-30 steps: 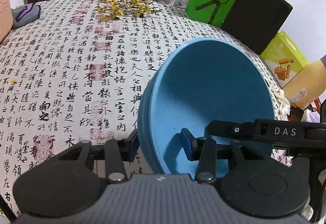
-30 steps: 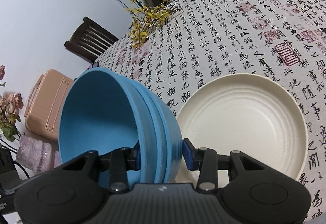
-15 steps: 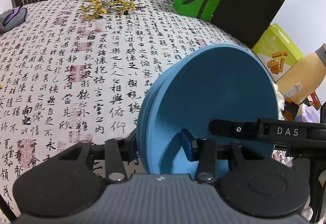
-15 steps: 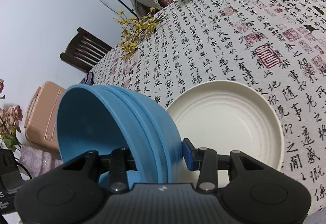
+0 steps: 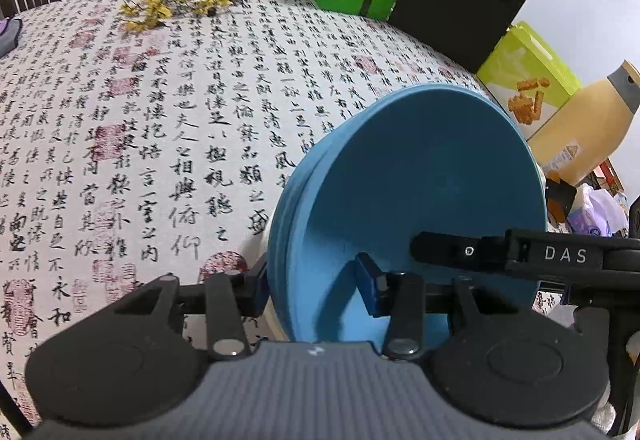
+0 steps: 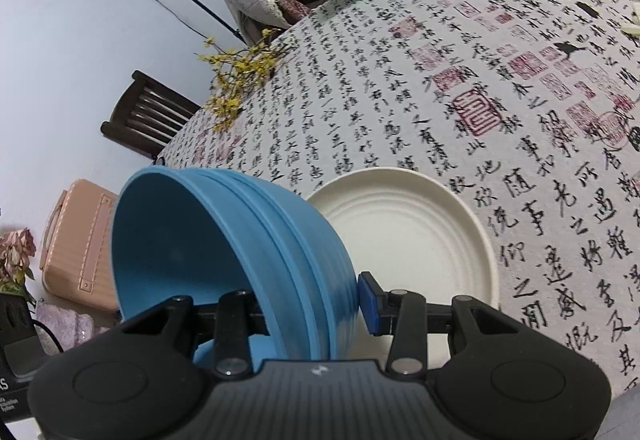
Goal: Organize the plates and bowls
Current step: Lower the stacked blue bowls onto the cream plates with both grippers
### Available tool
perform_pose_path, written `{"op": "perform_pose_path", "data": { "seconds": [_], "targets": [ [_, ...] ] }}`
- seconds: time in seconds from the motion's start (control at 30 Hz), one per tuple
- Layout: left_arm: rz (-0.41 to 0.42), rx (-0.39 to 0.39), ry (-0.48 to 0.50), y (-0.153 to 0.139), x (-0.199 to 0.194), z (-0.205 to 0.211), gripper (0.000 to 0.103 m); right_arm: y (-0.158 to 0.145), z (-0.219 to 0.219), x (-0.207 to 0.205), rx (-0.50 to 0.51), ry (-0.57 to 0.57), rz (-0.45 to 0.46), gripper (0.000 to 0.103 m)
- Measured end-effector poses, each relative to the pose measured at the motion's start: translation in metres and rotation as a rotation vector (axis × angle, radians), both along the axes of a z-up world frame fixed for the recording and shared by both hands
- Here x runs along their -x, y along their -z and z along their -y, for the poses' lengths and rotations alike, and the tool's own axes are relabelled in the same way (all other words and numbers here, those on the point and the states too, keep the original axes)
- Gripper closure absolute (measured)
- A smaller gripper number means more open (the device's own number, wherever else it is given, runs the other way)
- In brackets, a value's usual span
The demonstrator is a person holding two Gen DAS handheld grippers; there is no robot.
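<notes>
Both grippers' fingers [image 5: 316, 290] [image 6: 316, 296] tilted downward, clamped on blue bowls [image 5: 420, 199] (nested stack).

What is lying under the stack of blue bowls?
A cream plate on the printed tablecloth lies beneath the blue bowls. Its near left part is covered by them.

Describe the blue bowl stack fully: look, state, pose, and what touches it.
The blue bowl stack is several matte, plastic-looking bowls nested together, their rims showing as parallel ridges. It looks lifted above the cream plate. The left tongs and right tongs each pinch its wall on opposite sides.
</notes>
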State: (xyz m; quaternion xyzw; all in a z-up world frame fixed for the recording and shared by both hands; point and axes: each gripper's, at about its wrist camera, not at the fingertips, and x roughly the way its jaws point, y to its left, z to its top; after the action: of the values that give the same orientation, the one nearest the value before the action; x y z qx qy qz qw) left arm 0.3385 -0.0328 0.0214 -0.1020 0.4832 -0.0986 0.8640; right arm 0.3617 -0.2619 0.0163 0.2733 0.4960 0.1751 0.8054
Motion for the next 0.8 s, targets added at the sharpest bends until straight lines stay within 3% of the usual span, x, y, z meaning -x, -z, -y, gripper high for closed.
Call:
{"op": "perform_pose_path", "data": {
  "seconds": [0.8],
  "targets": [
    [-0.104, -0.007, 0.019, 0.028, -0.027, 0.021, 0.059, 0.037, 0.024, -0.022, -0.015, 0.016, -0.094, 0.063]
  ]
}}
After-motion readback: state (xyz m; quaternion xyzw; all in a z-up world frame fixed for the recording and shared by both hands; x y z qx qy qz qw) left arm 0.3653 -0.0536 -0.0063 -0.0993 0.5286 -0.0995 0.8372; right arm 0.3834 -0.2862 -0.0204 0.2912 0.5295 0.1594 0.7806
